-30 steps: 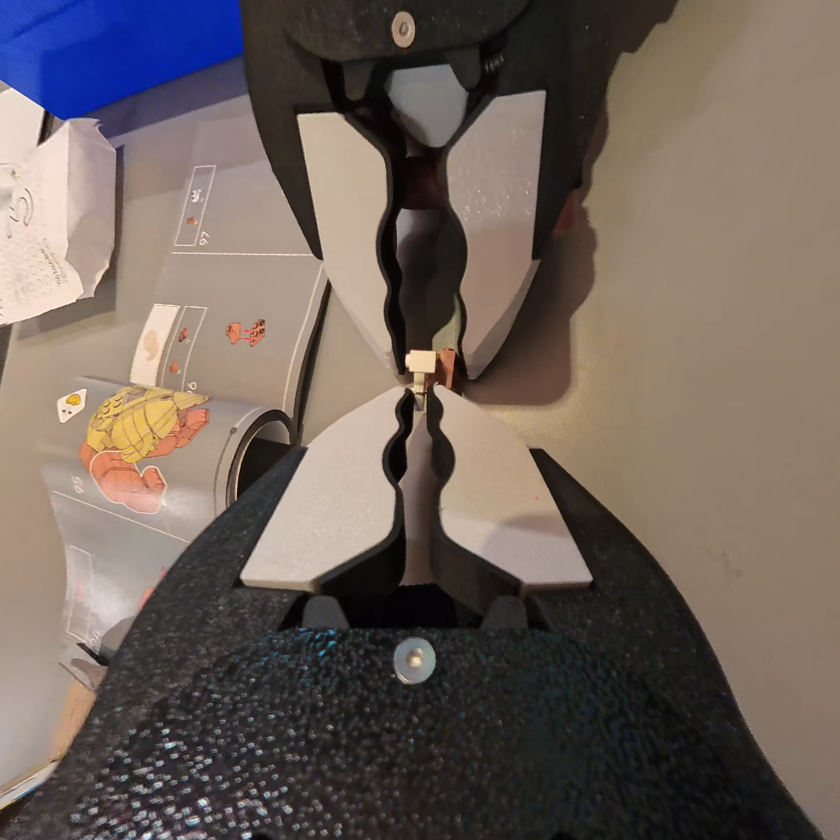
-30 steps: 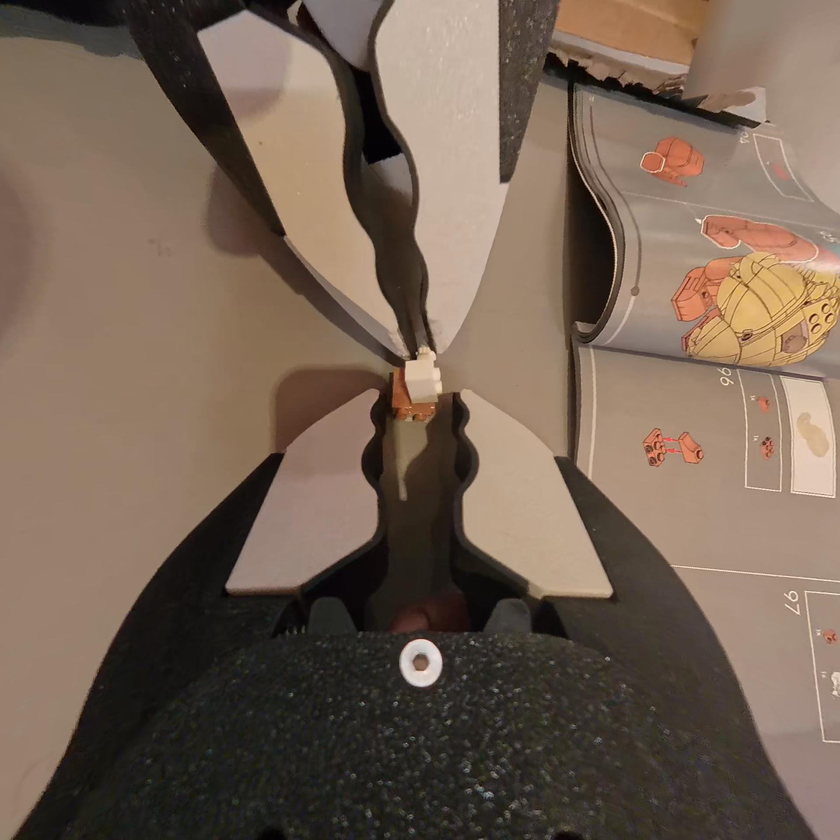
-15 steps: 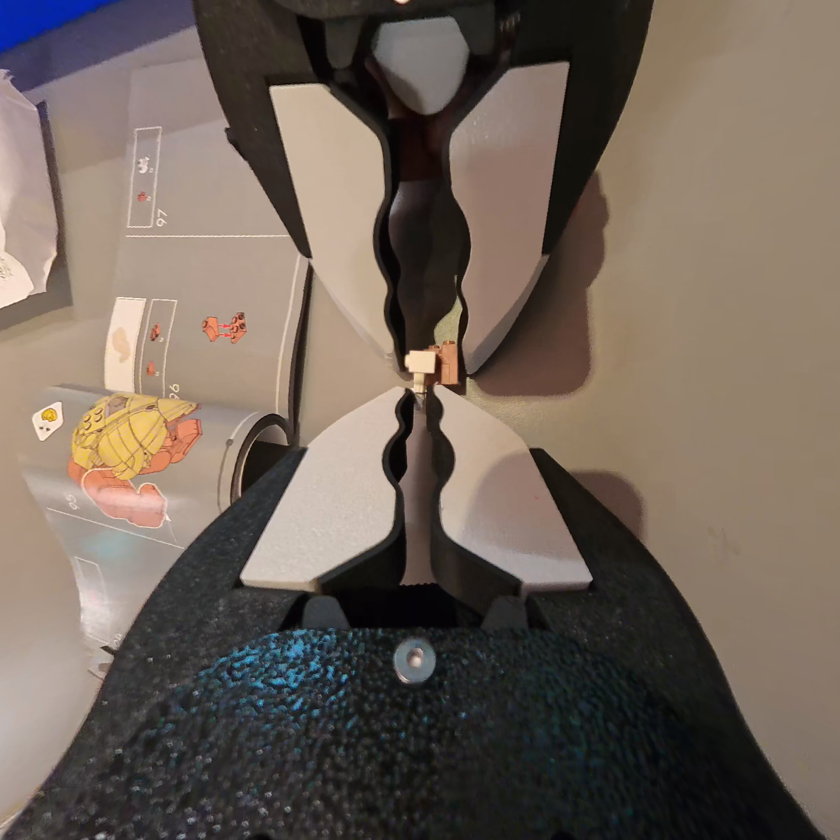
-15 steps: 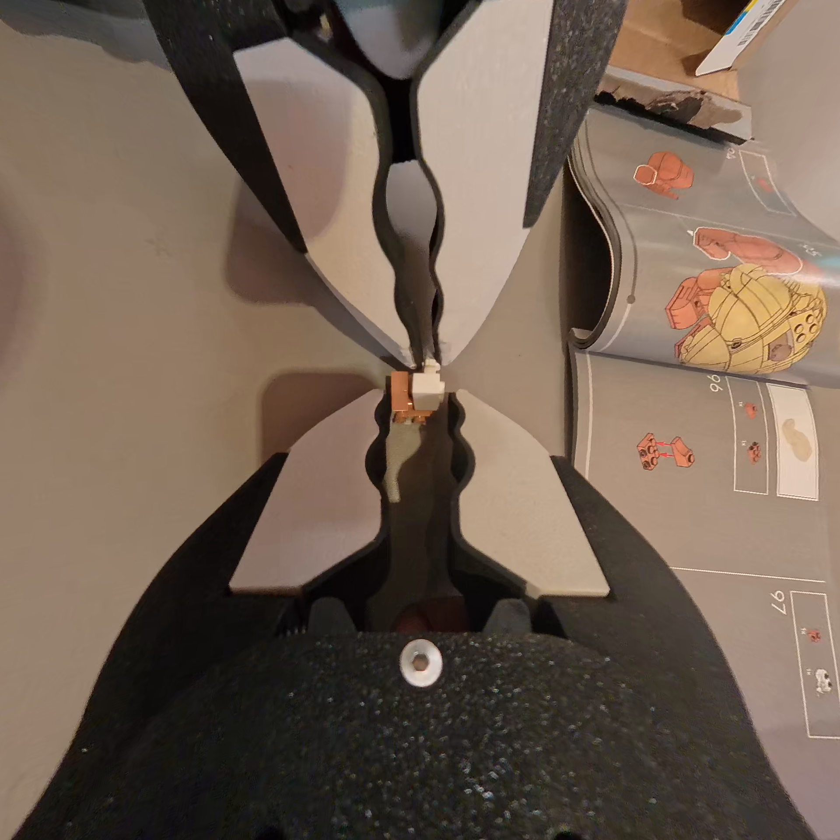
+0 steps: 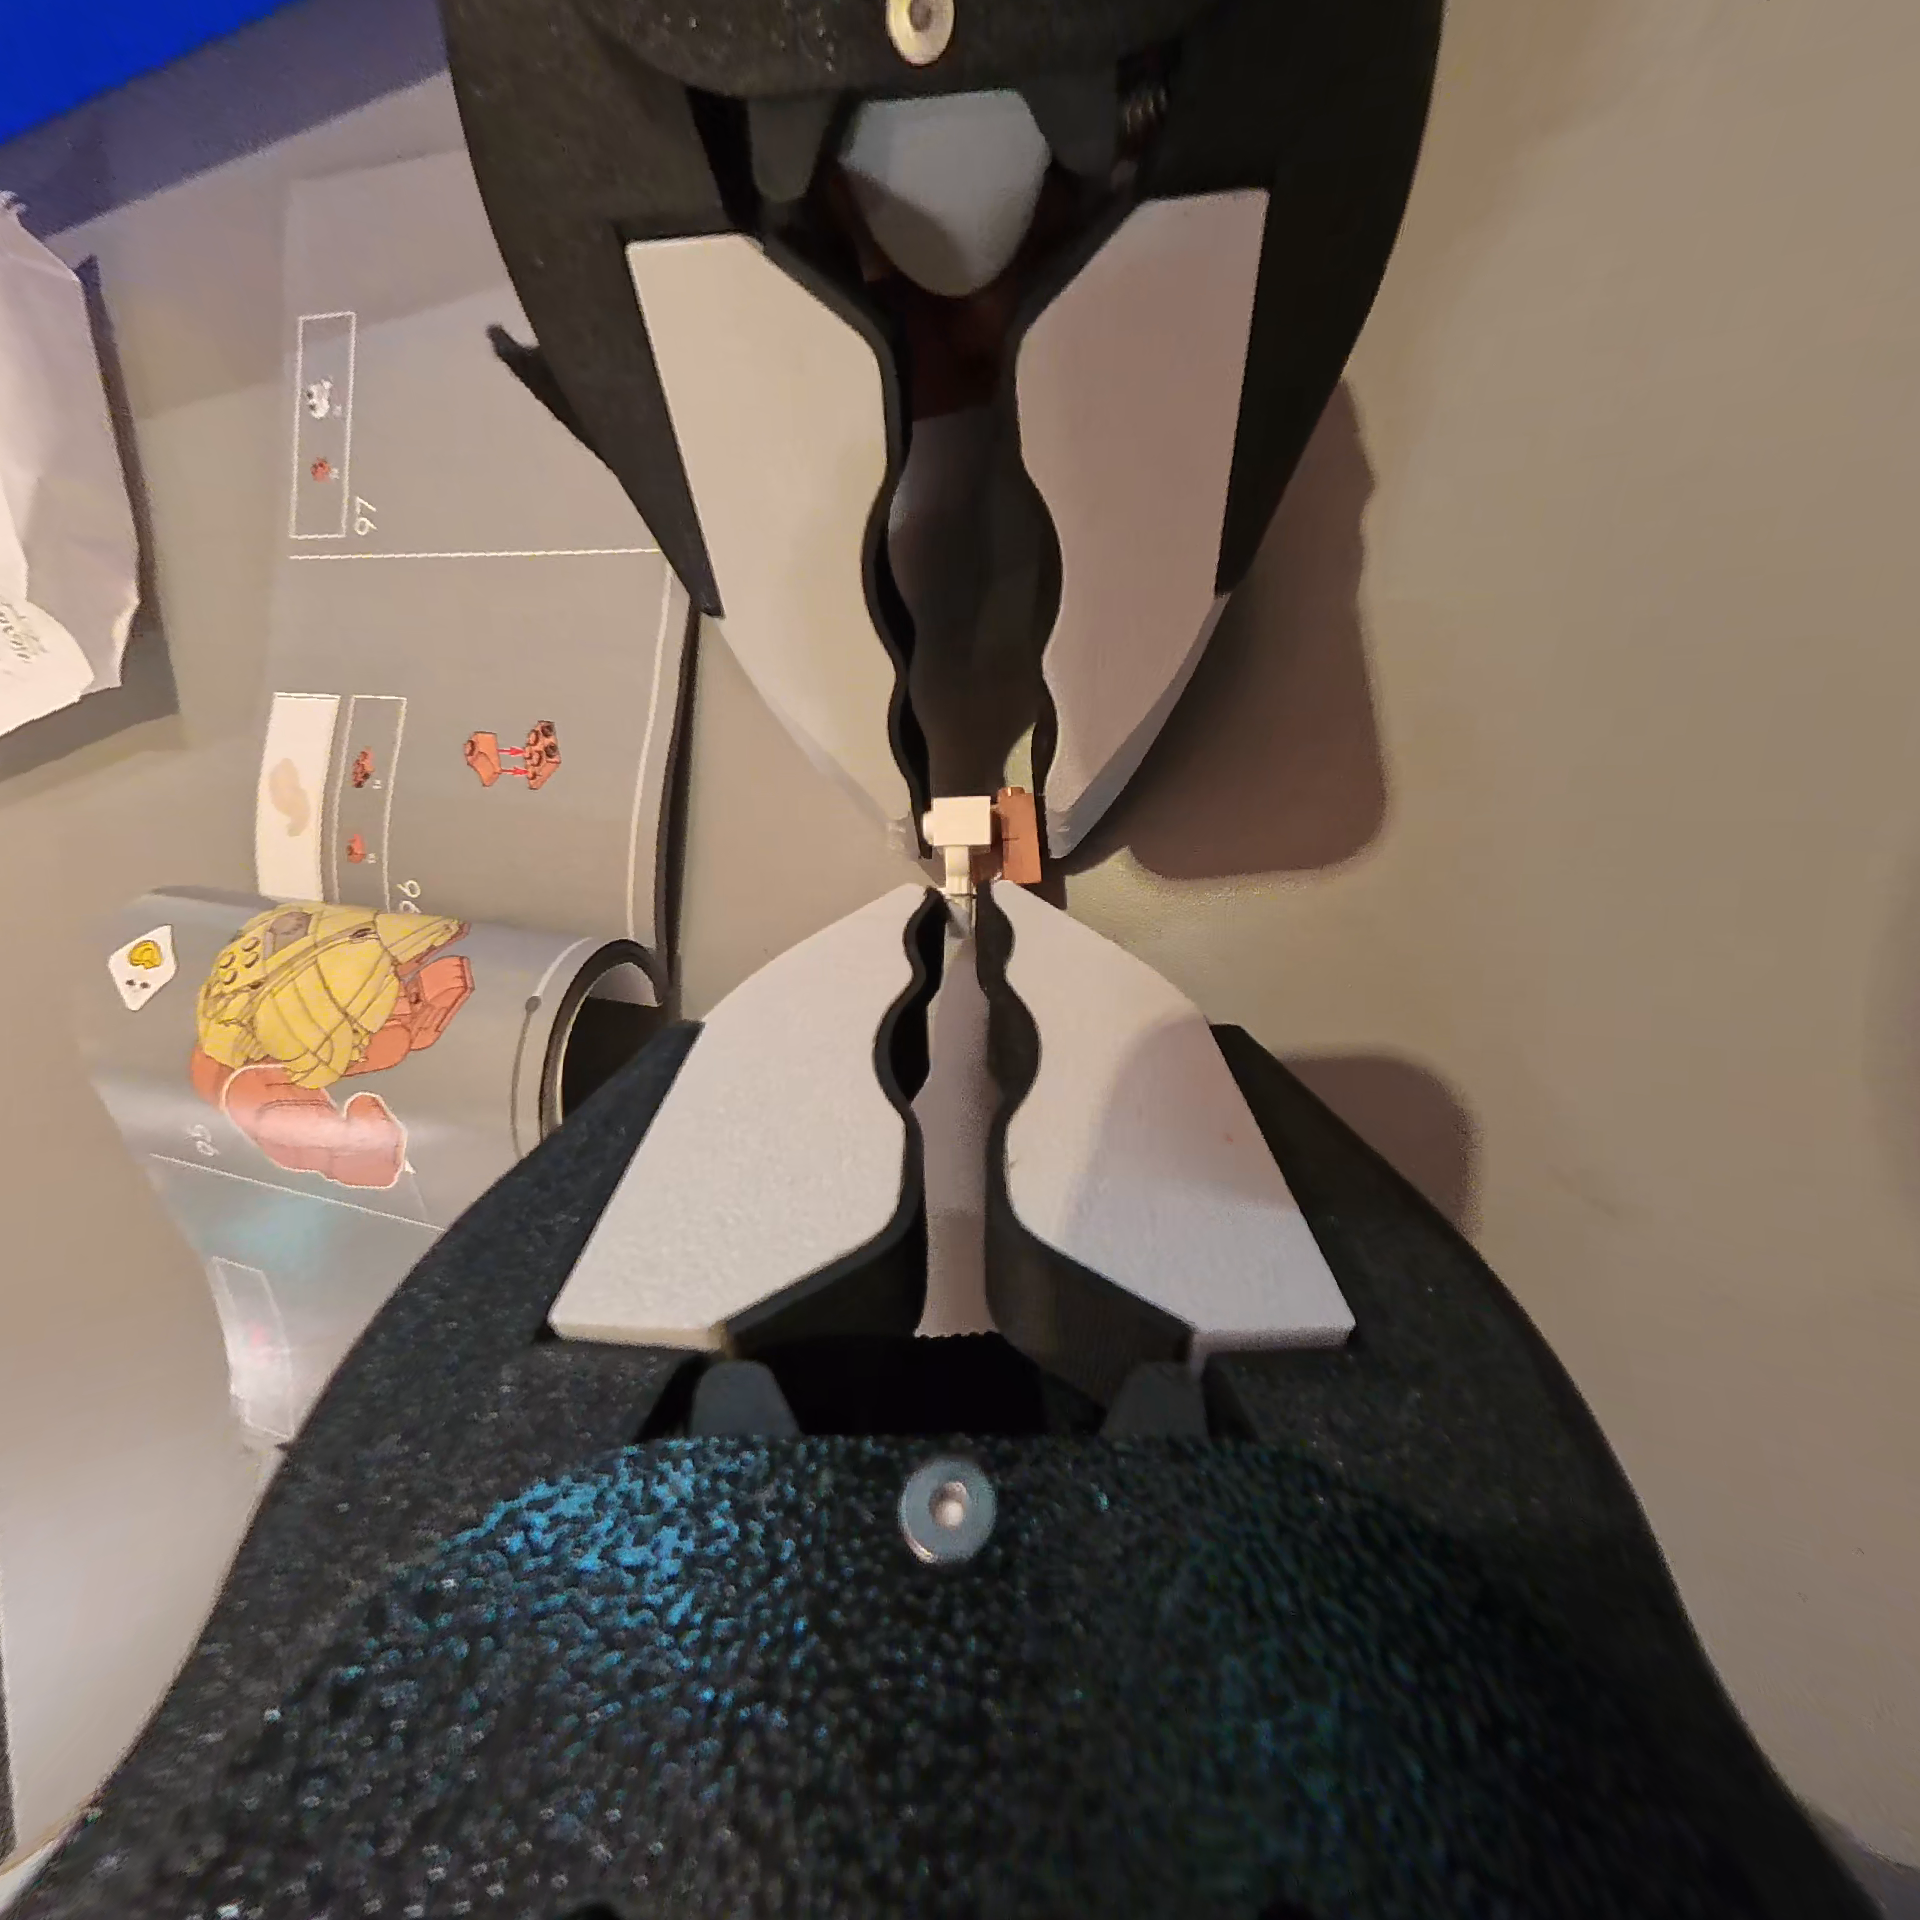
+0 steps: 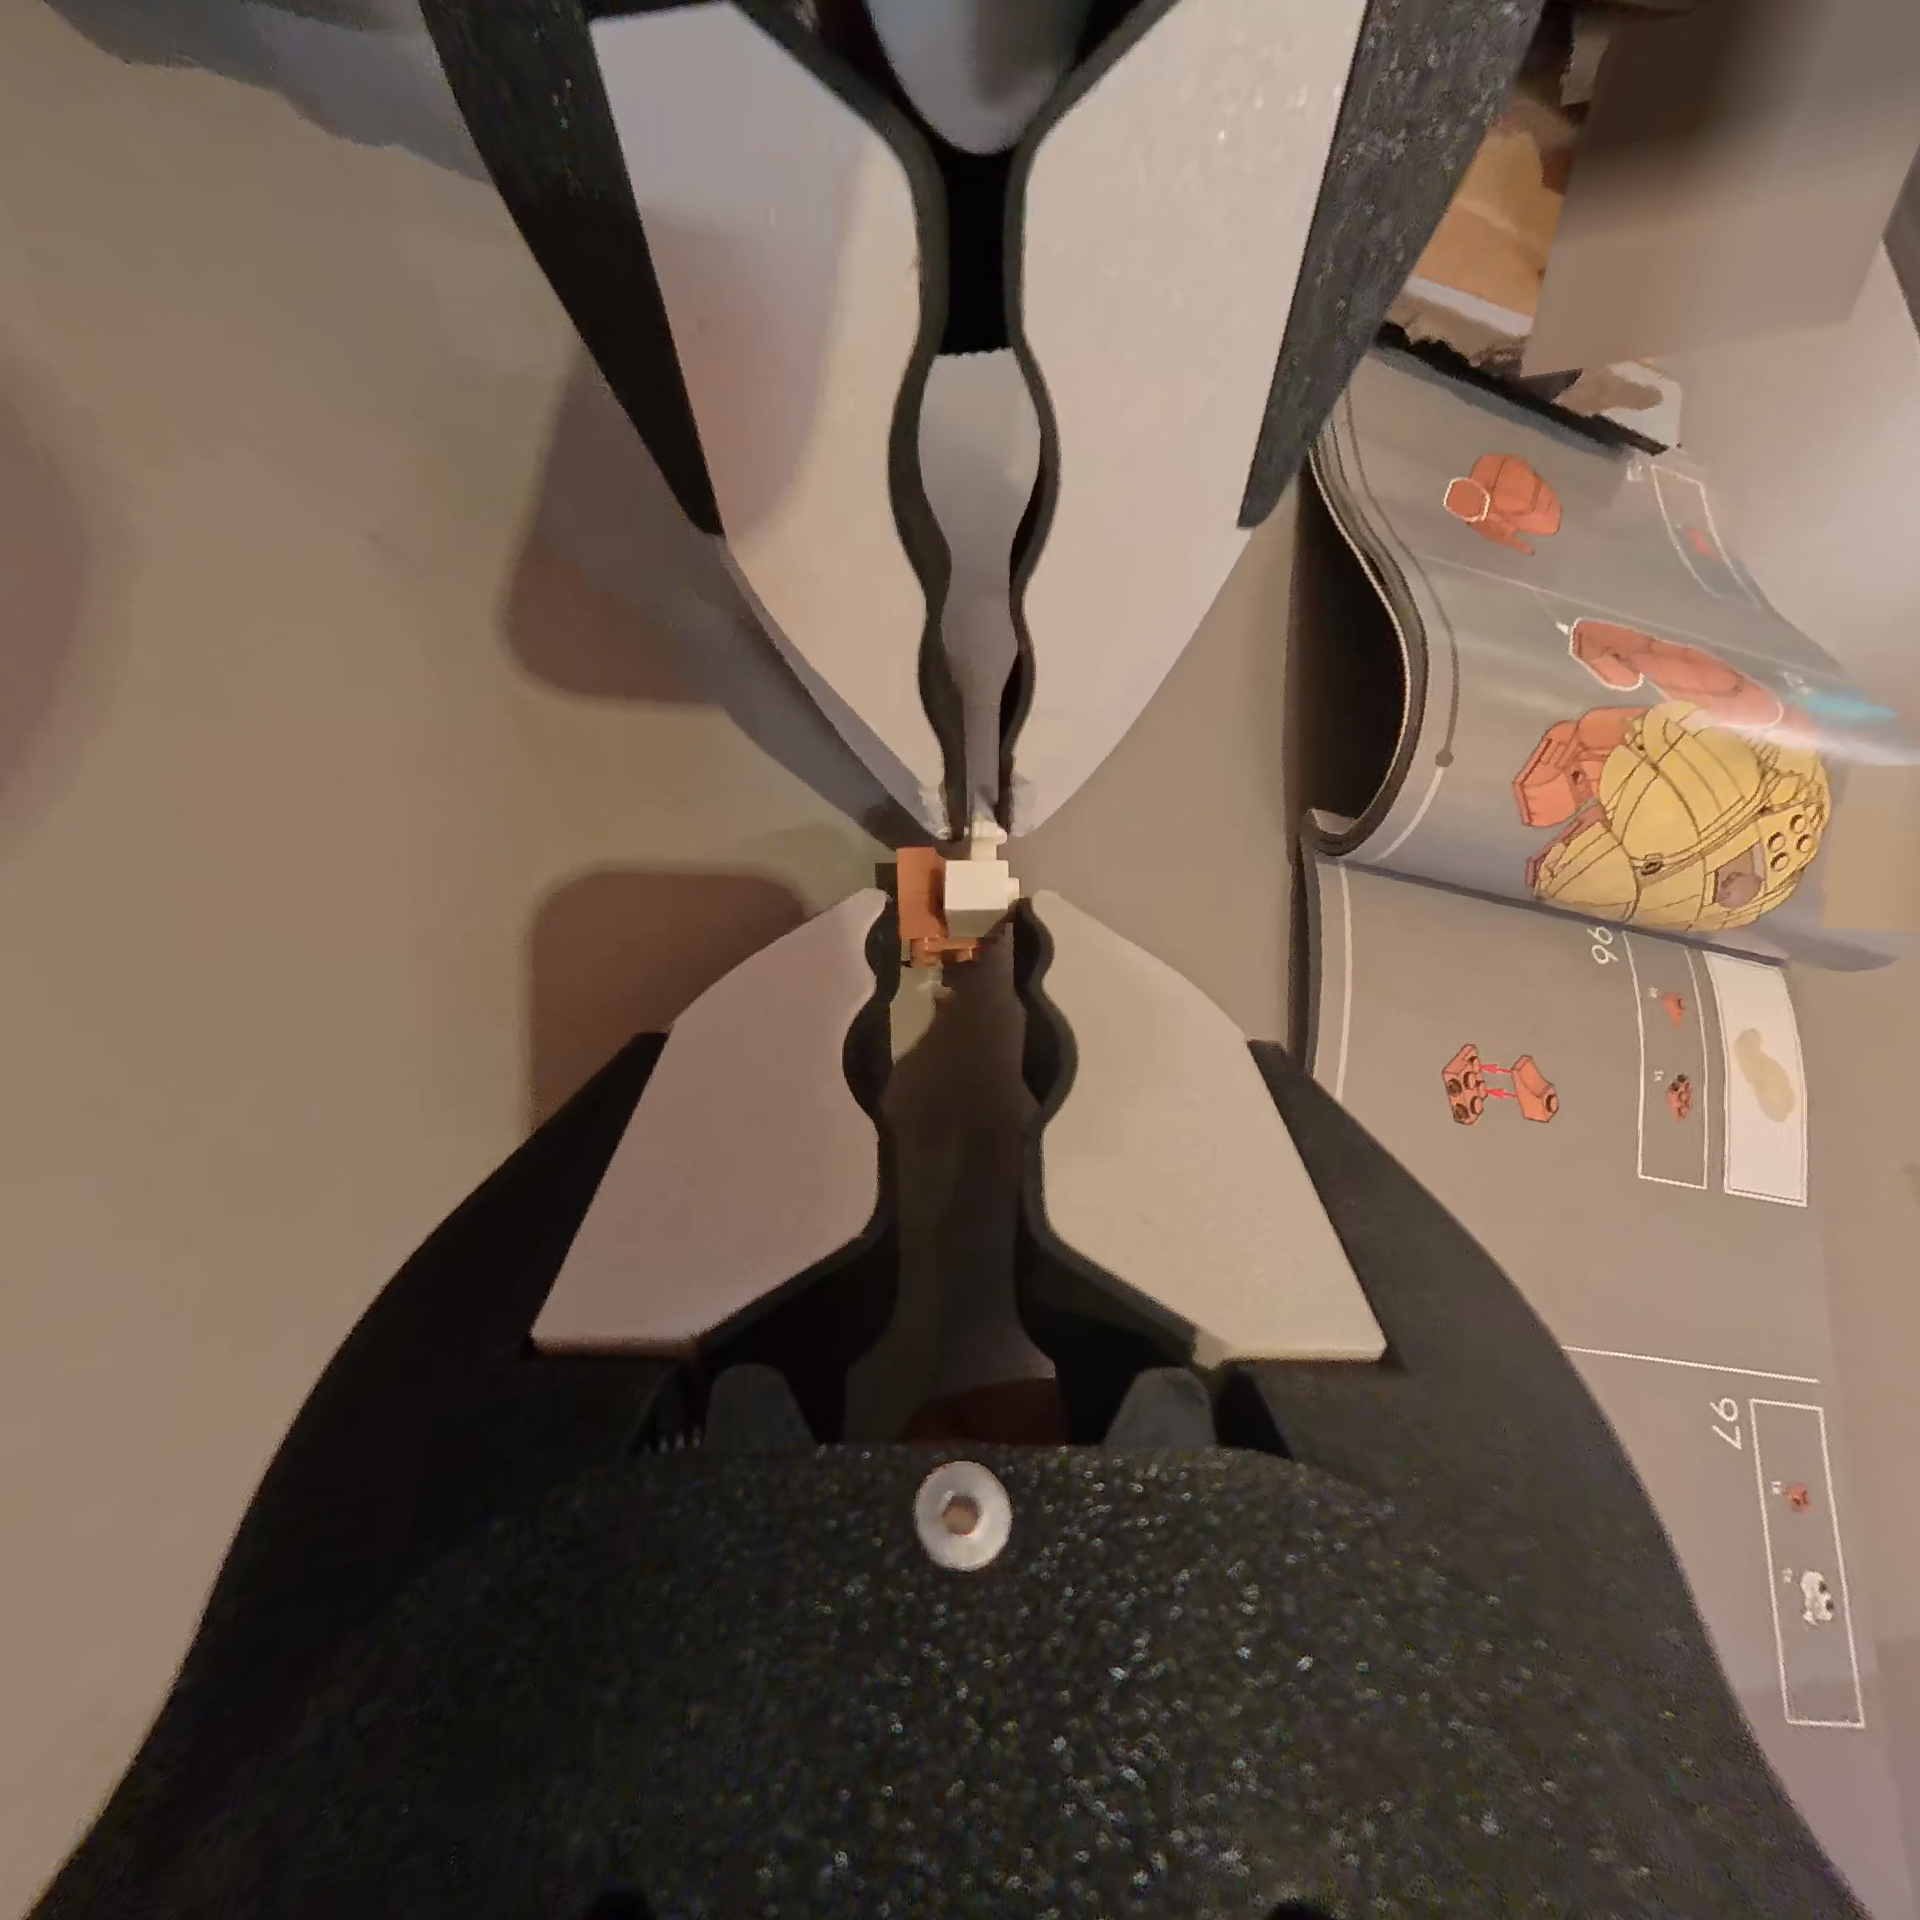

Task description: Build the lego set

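Note:
My two grippers meet tip to tip above the grey table (image 5: 1683,727). My left gripper (image 5: 961,906) is shut on the thin stem of a small white brick (image 5: 961,821). The same grip shows at the top of the right wrist view (image 6: 977,823). A small brown brick (image 6: 916,891) sits flush against the side of the white brick (image 6: 977,883). My right gripper (image 6: 951,914) is closed across the pair, one pad on the brown brick and the other on the white brick's stud. It shows at the top of the left wrist view (image 5: 982,831), with the brown brick (image 5: 1023,836) against its pad.
An open instruction booklet (image 5: 468,623) lies beside the grippers, one page curled up; it also shows in the right wrist view (image 6: 1558,1195). Crumpled white paper (image 5: 52,520) and a blue object (image 5: 156,62) lie beyond it. A cardboard box (image 6: 1486,239) stands by the booklet. The tips of both grippers are at nearly the same place. Left tips and right tips are each some 30 centimetres from the blue object (image 5: 156,62).
My right gripper's jaws have narrowed around the two bricks, and the white brick now sits tight against the brown one. My left gripper has kept its hold on the stem.

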Motion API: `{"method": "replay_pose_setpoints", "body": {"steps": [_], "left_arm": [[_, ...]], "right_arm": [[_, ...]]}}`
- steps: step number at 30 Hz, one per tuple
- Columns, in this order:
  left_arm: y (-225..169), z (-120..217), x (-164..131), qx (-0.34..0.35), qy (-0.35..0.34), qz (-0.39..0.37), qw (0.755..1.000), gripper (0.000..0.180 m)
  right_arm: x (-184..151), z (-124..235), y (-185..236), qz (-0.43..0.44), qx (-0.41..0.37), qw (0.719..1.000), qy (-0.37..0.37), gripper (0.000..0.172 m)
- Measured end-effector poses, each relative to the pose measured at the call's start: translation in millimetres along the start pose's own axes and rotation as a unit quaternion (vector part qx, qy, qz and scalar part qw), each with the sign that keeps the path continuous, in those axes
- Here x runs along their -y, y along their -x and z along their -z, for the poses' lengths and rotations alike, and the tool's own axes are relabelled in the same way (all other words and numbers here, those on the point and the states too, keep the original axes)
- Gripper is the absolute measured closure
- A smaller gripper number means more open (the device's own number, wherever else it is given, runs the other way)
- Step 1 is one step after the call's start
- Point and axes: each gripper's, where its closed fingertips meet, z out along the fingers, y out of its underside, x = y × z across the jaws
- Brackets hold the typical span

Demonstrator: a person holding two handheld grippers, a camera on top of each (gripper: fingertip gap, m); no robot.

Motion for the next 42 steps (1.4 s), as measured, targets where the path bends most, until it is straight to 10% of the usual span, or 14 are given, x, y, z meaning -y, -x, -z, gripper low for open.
{"method": "replay_pose_setpoints", "body": {"steps": [16, 29, 42], "left_arm": [[5.2, 58.6, 53.5, 0.004, -0.328, 0.065, 0.943, 0.152], [-11.8, 75.8, 86.1, 0.086, -0.410, -0.043, 0.907, 0.165], [-13.4, 77.3, 90.0, 0.079, -0.416, -0.023, 0.906, 0.166]], "right_arm": [[67.3, 69.3, -11.6, -0.087, 0.046, 0.949, -0.299, 0.152], [83.1, 101.3, 14.8, 0.066, -0.008, 0.914, -0.401, 0.152], [82.4, 104.6, 17.0, -0.025, 0.073, 0.893, -0.443, 0.152]]}}
